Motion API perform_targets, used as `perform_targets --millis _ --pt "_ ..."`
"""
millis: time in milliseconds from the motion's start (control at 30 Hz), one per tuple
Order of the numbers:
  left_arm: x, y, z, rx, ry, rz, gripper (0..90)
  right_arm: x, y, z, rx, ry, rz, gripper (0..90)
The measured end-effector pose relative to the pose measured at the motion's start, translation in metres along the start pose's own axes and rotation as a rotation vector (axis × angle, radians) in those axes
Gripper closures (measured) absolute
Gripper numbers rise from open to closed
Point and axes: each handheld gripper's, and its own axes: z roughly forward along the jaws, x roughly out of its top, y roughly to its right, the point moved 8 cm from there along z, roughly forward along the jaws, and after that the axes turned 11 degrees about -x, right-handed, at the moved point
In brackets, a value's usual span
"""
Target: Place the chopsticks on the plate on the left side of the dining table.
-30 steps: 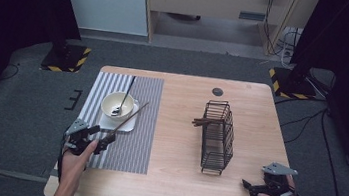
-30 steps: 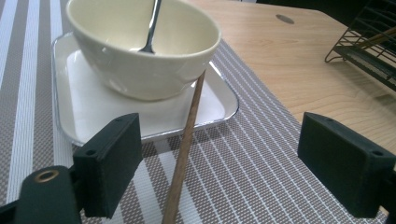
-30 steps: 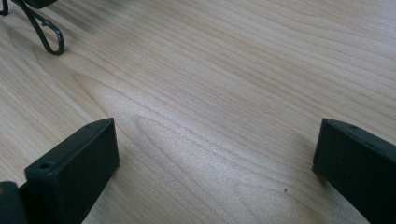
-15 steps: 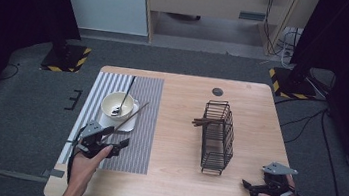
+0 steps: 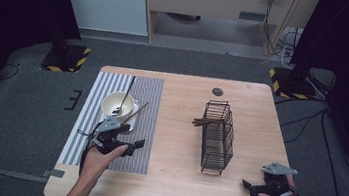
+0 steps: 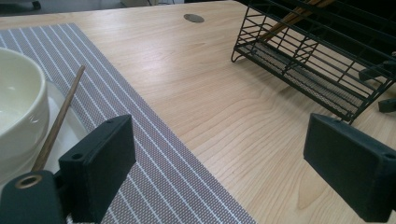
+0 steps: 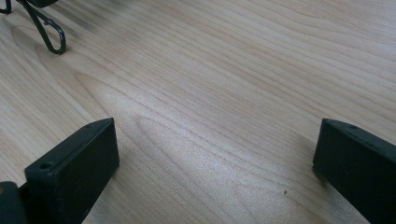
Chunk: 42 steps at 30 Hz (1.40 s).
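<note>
A pale wooden desk (image 5: 172,178) is set on grey carpet, with dark drapes at both sides and a light cabinet behind. A striped grey placemat (image 5: 149,105) is laid over its left part, and on it a cream bowl (image 5: 114,103) is seated on a white plate (image 6: 70,135). A dark-handled utensil (image 5: 127,92) is left in the bowl, and one brown chopstick (image 5: 135,114) is propped across the plate's edge. To the right, a black wire rack (image 5: 219,136) is stood on the desk, and some brown sticks (image 5: 202,122) are already lodged in it, poking out of its left side.

The left gripper (image 5: 129,145) is held just below the bowl, over the placemat; its jaws have just been opening and are spread wide with nothing between them. The right gripper (image 5: 252,186) is rested near the desk's lower right corner, jaws likewise apart and empty above bare wood.

The clearing of utensils into the rack is judged partly done: the chopstick and the utensil in the bowl are yet to be moved.
</note>
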Motion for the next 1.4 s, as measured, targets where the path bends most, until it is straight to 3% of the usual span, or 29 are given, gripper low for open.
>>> perform_targets --millis 333,667,1400 --pt "0.011 0.006 0.012 0.003 -0.014 0.025 7.6 0.0 0.0 0.0 0.0 0.0 0.001 0.2" --pt "0.027 0.024 0.033 -0.035 -0.045 0.067 8.6 0.0 0.0 0.0 0.0 -0.001 0.003 0.2" --pt "0.052 0.047 0.059 -0.073 -0.074 0.12 8.3 0.0 0.0 0.0 0.0 0.0 0.001 0.2"
